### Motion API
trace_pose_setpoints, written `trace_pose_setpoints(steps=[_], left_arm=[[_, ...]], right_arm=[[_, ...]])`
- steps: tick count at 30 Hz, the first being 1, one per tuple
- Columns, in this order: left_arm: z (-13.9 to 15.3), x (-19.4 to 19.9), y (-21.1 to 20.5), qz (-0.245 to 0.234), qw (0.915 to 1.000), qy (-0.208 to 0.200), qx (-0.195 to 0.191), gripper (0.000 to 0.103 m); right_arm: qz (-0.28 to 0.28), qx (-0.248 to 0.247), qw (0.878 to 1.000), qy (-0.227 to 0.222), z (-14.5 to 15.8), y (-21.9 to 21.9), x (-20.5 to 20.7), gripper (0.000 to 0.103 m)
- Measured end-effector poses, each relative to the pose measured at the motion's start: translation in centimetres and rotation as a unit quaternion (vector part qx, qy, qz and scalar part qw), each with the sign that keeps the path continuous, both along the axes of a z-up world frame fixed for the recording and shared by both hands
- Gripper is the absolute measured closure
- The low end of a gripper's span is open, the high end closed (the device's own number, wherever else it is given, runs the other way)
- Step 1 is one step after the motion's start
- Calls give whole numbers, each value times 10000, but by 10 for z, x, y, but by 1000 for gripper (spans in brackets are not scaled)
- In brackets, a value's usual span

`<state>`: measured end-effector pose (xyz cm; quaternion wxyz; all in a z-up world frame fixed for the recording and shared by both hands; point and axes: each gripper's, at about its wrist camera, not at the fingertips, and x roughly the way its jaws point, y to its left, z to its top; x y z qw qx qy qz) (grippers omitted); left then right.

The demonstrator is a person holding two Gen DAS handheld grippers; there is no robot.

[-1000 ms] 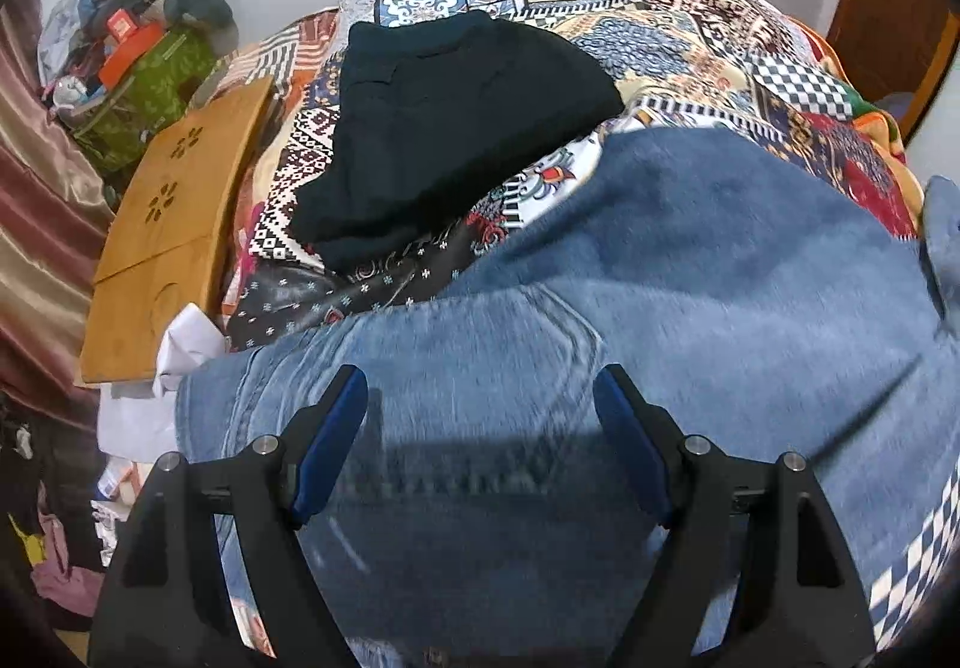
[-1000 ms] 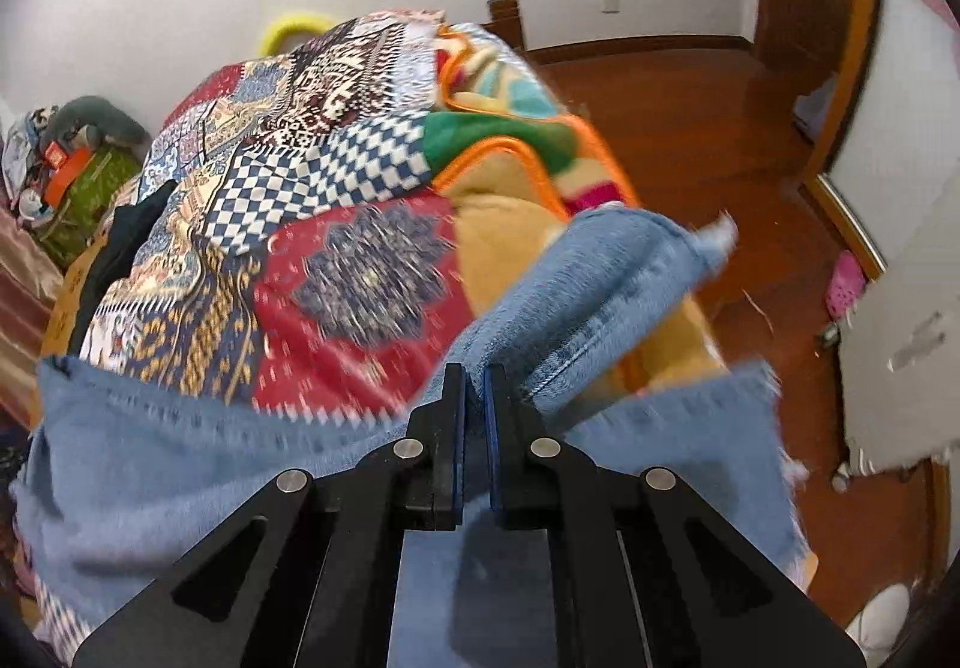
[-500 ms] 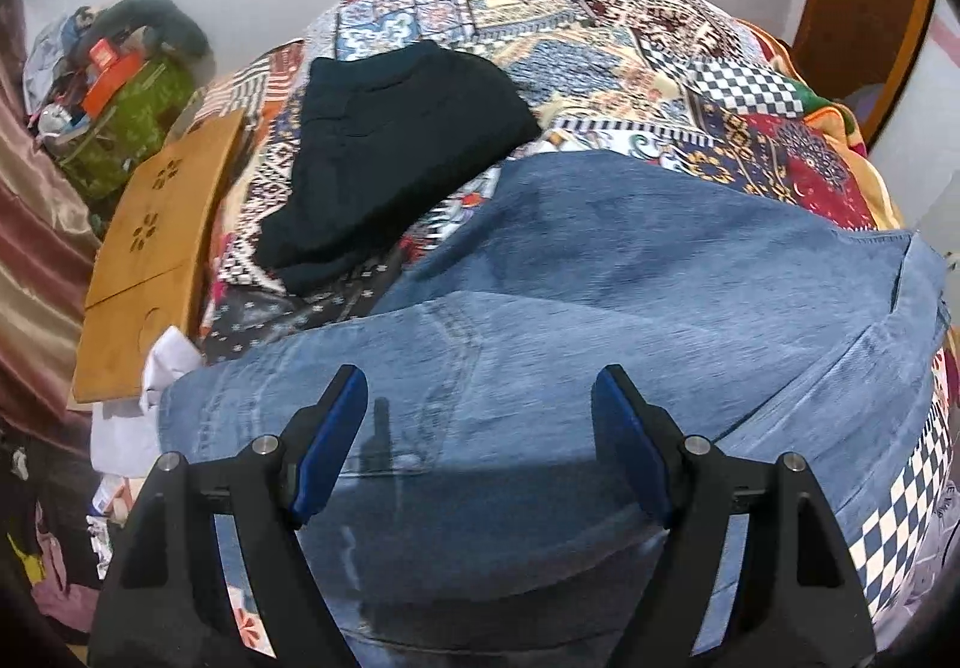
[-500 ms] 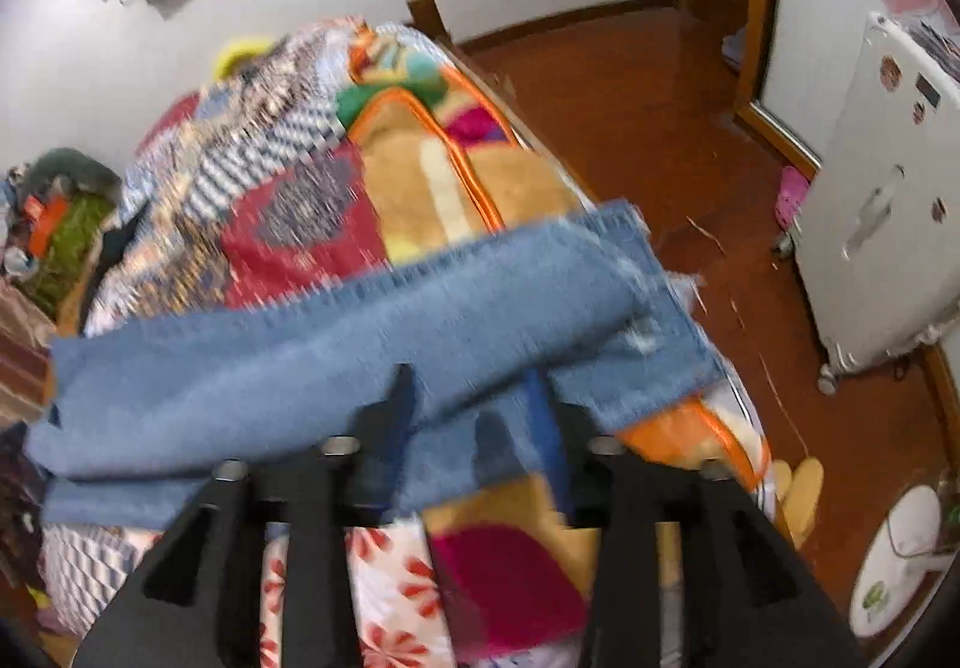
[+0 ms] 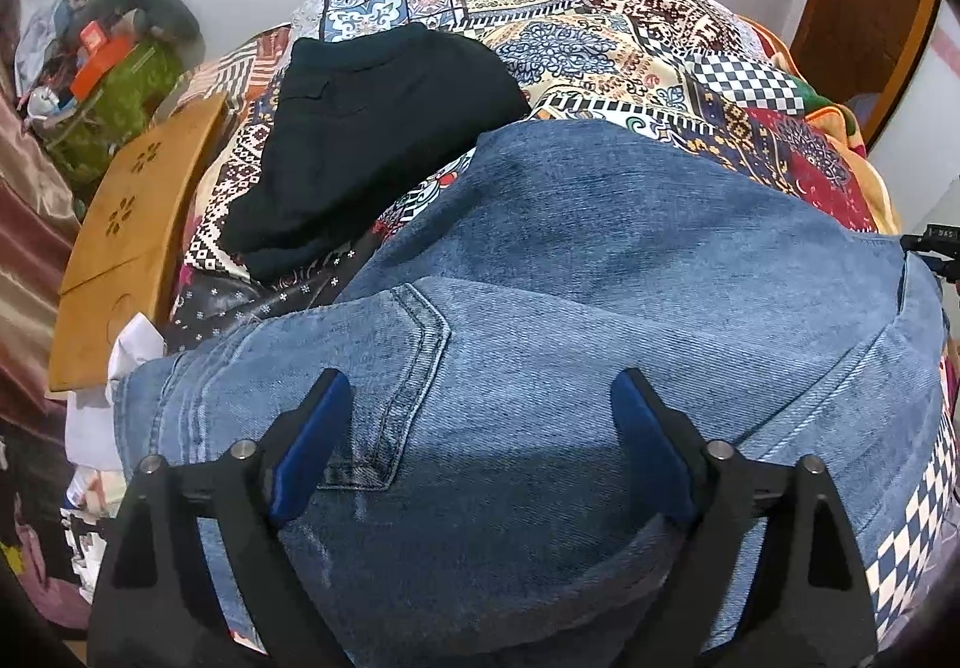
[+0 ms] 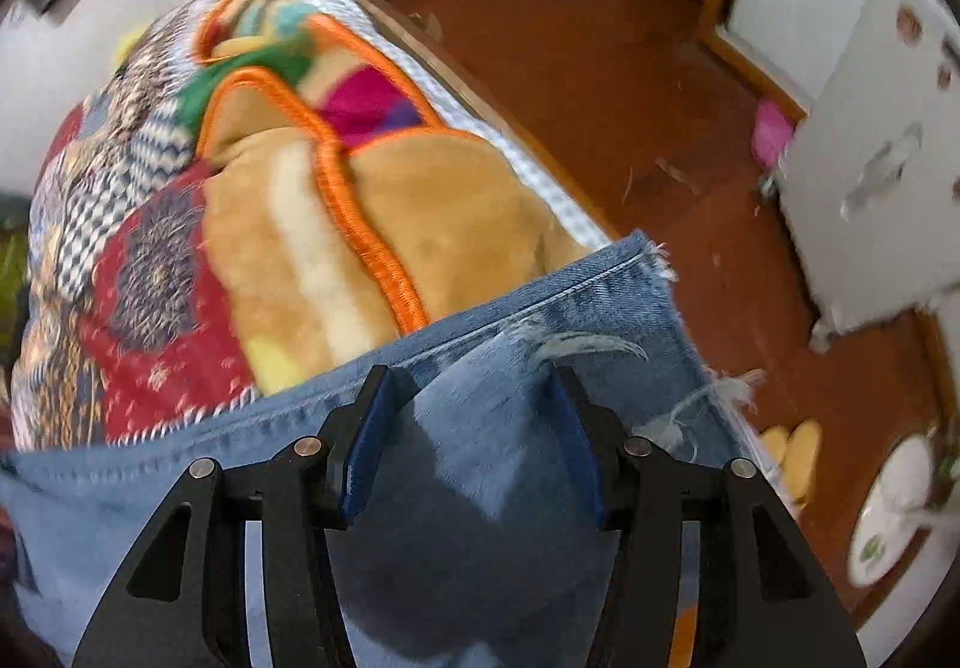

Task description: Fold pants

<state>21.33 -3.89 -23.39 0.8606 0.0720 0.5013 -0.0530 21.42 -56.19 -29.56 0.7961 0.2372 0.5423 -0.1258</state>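
Left wrist view: the quilt (image 5: 600,26) covers the bed, and the jeans (image 5: 600,272) lie folded across it from 9 to 3 o'clock, filling the lower half. Black pants (image 5: 372,128) rest on the quilt at 11 o'clock, just beside the jeans. A wooden board (image 5: 132,236) leans at 9 o'clock. The left gripper (image 5: 480,404) hangs over the back pocket, jaws wide apart and just opened further, gripping nothing. Right wrist view, blurred: the right gripper (image 6: 468,404), at 6 o'clock, has just parted its jaws over the frayed hem (image 6: 660,278), denim between but unpinched.
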Motion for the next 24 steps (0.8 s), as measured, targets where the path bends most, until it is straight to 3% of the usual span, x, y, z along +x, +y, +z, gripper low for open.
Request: trace_pose_setpoints(steps=[4, 6, 8, 10, 15, 20, 24], left_arm=[[-1, 1, -2, 3, 10000, -41, 27, 10], [-1, 2, -2, 9, 10000, -25, 12, 10], [1, 2, -2, 21, 10000, 0, 37, 10], [3, 1, -4, 22, 9999, -15, 141, 10], [9, -1, -12, -32, 9997, 21, 253, 11], [18, -8, -30, -179, 9996, 49, 229, 11], [21, -17, -48, -337, 9992, 58, 185, 11]], right_arm=[[-31, 62, 9998, -193, -6, -4, 1, 58], [12, -9, 9997, -242, -6, -4, -1, 69], [83, -150, 9994, -308, 1, -2, -1, 89], [98, -182, 9990, -386, 11, -1, -1, 96], [198, -141, 9941, -1056, 55, -6, -4, 97], [280, -114, 9748, -2212, 137, -18, -23, 97], [576, -390, 9604, -2698, 171, -15, -50, 97]])
